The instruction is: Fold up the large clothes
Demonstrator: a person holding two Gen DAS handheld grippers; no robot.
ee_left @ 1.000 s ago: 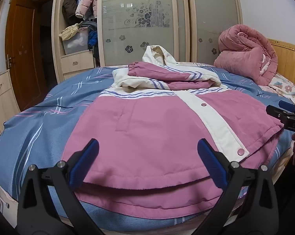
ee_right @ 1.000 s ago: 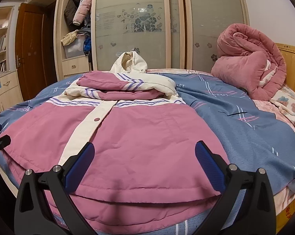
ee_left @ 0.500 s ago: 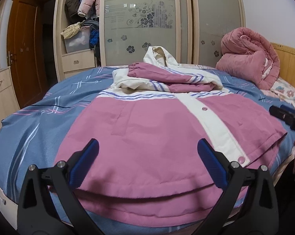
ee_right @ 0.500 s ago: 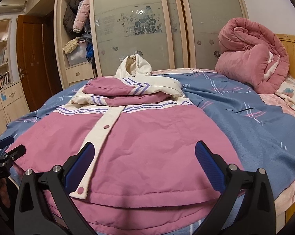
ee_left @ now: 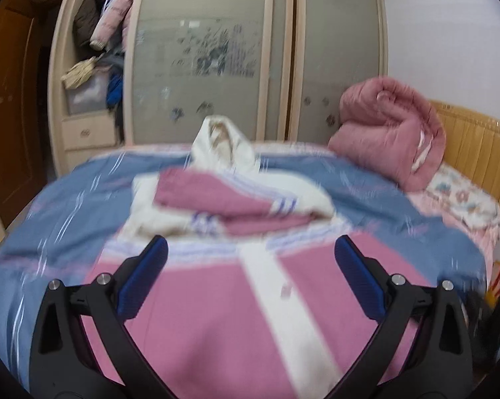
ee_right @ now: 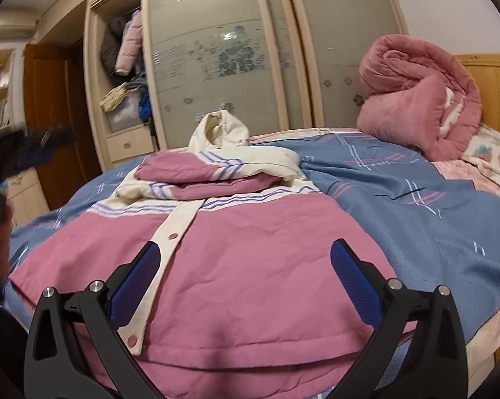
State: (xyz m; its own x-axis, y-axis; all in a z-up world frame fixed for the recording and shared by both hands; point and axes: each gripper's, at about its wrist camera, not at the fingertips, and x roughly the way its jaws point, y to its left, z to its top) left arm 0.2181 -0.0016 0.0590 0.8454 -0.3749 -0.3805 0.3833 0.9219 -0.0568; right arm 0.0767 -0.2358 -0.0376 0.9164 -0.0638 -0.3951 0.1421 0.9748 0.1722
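Both grippers hang open and empty over the pink jacket (ee_right: 250, 259), which lies front-up on the blue bedspread (ee_right: 433, 226) with its sleeves folded across the chest. The left gripper (ee_left: 250, 286) and right gripper (ee_right: 243, 282) should each pinch one hem corner, both layers together, and carry it evenly toward the hood (ee_right: 220, 129); blur in the left view hides the hem there.

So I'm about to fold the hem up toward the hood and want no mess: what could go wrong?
Both hand-held grippers, left and right, are open above the pink jacket. A grab might catch only the top layer. The folded sleeves could slide apart. The hem overhangs the bed edge and may slip off.
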